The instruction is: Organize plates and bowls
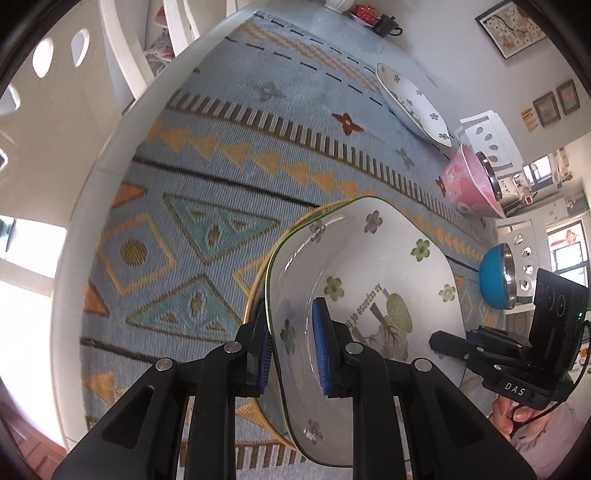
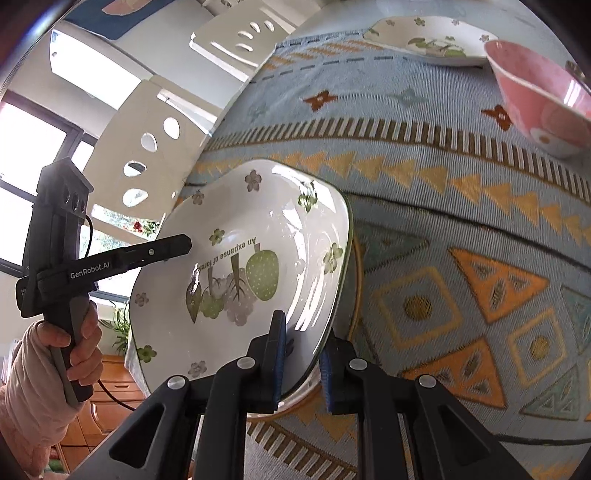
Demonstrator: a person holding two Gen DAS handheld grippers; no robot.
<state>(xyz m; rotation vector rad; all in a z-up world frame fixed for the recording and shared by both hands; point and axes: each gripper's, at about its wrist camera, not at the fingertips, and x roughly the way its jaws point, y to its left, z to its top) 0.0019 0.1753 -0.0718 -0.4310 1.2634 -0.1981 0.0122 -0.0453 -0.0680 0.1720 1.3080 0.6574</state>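
A white squarish plate [image 1: 373, 266] with green flowers and tree drawings is held tilted just above a second plate with a yellow rim [image 1: 255, 295]. My left gripper [image 1: 293, 345] is shut on one edge of the white plate. My right gripper [image 2: 303, 363] is shut on the opposite edge of the same plate [image 2: 251, 251]. The yellow-rimmed plate shows under it in the right wrist view [image 2: 356, 280]. Another flowered plate [image 1: 410, 99] lies farther off, with a pink bowl [image 1: 469, 184] and a blue bowl [image 1: 495, 277] nearby.
A patterned blue and orange tablecloth [image 1: 207, 177] covers the round table. White chairs [image 2: 155, 147] stand around it. A teapot and red item [image 1: 384, 22] sit at the far edge. The pink bowl [image 2: 546, 96] and far plate [image 2: 428, 40] show in the right wrist view.
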